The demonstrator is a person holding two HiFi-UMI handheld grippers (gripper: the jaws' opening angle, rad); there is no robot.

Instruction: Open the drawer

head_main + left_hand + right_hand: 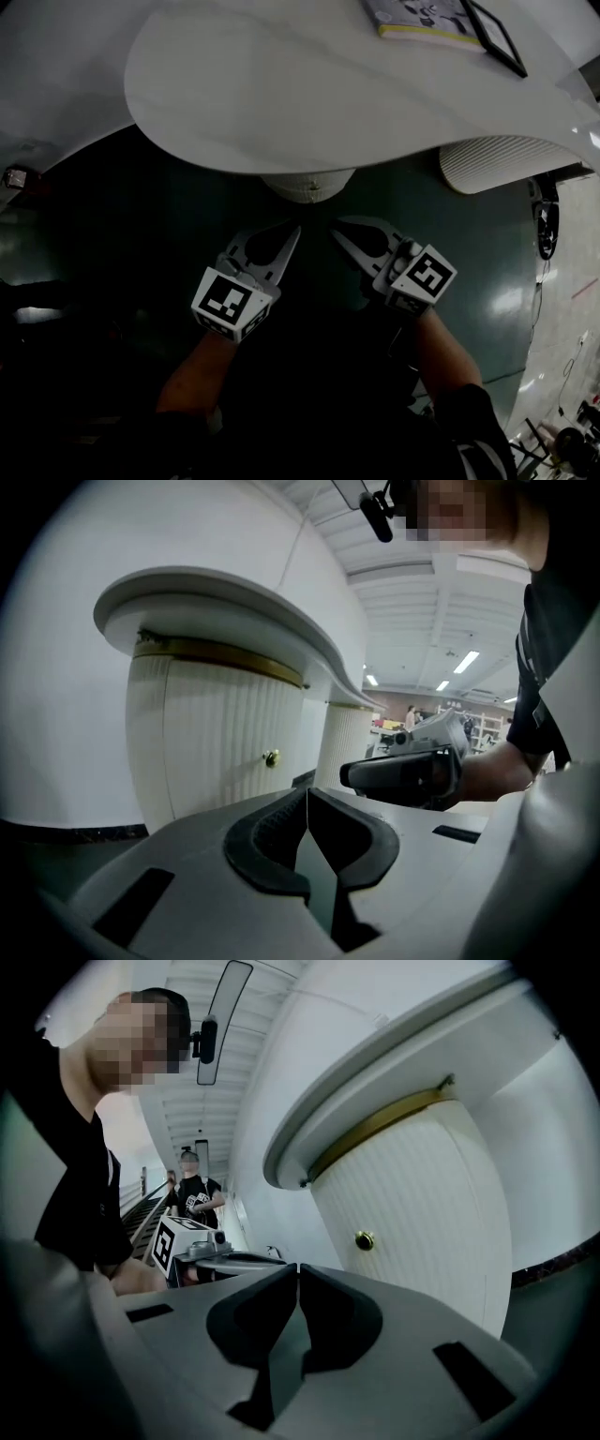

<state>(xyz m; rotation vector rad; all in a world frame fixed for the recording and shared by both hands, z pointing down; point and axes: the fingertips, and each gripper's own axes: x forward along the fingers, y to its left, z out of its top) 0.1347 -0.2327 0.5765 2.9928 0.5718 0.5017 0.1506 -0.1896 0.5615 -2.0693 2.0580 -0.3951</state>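
A: Pointing at the ribbed white drawer (pixel 422 1194), are both of them?
B: Yes. The left tool (pixel 307 792) and the right tool (pixel 298 1267) sit side by side just short of the drawer, apart from it, tips aimed at its front.
A: Gripping anything?
B: No, each is clenched with nothing between its jaws.
A: And the drawer?
B: It looks closed, tucked under the edge of the white surface (pixel 281 84), its brass knob (pixel 272 757) untouched. A book (pixel 422 19) lies on the surface beyond the drawer.
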